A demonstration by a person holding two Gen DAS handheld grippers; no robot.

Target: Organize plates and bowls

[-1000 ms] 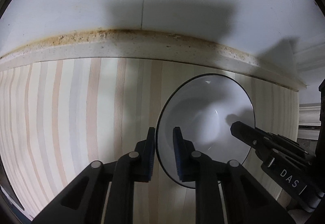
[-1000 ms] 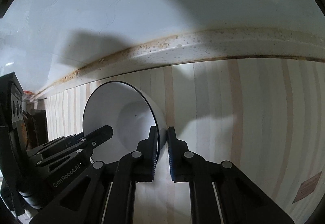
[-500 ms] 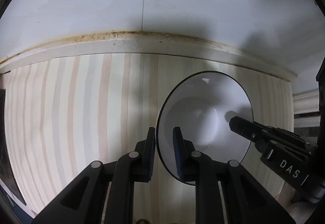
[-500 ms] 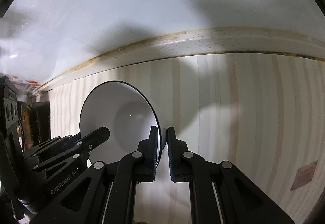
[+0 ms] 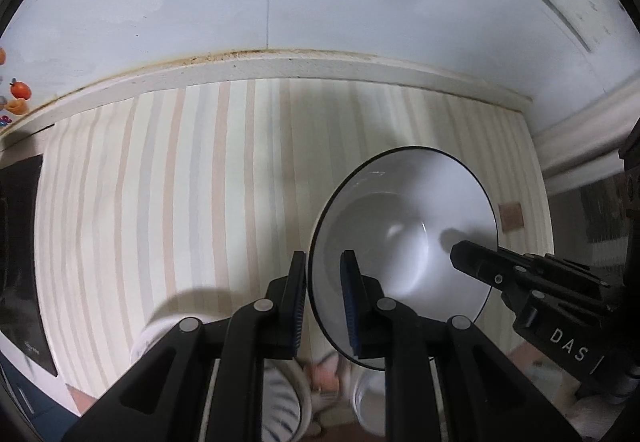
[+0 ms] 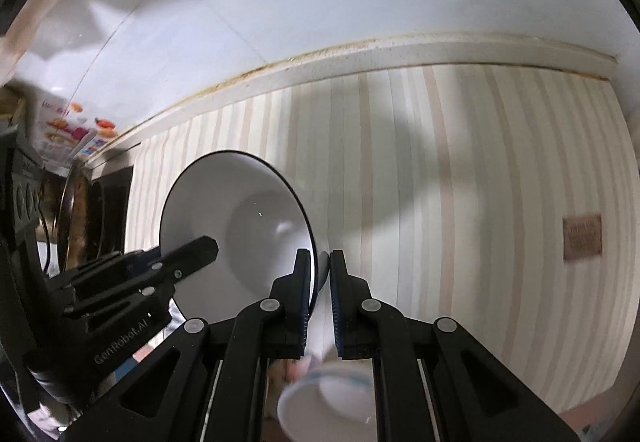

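Left wrist view shows the left gripper [image 5: 323, 274] clenched across the near rim of the white bowl [image 5: 404, 226], one finger outside the wall, one inside. From the right wrist view, the right gripper [image 6: 319, 274] is pinching the opposite rim the same way, so the bowl hangs between the two claws, tilted, well above the striped worktop [image 5: 160, 201] and nearer its right edge than its left.

Both holds are thin edge pinches on glazed ceramic. If the two hands drift apart or twist unevenly, the rim could slide out of one pair of pads and the bowl would swing or drop. Below, at the worktop's near edge, lies what looks like more crockery [image 6: 328, 398], blurred; a fall there could chip both. Lowering with the bowl tilted could also knock its rim on the worktop.
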